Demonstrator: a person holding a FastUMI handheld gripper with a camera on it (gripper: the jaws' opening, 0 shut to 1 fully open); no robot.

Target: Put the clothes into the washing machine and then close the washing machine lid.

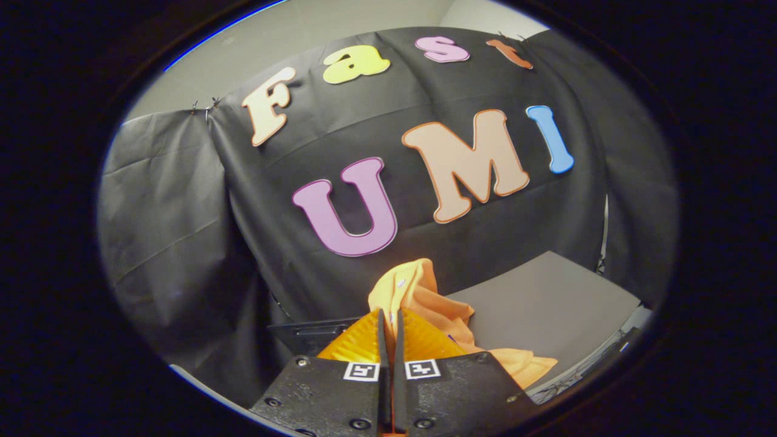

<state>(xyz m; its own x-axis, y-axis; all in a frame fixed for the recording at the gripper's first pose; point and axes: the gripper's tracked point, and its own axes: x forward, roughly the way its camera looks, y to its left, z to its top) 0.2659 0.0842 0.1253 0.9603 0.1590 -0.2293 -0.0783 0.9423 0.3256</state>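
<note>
My gripper (pixel 390 315) is shut on an orange garment (pixel 419 291). The cloth bunches up above the fingertips and hangs down past the right finger (pixel 428 343), lifted off the surface. A dark flat part with a slot (pixel 309 332), perhaps the washing machine's lid or top, shows just left of the left finger (pixel 358 340); I cannot tell which it is.
A grey table top (pixel 546 303) lies beyond and to the right of the fingers, its edge running near the garment's lower end. The black cloth wall (pixel 182 243) hangs close behind and to the left.
</note>
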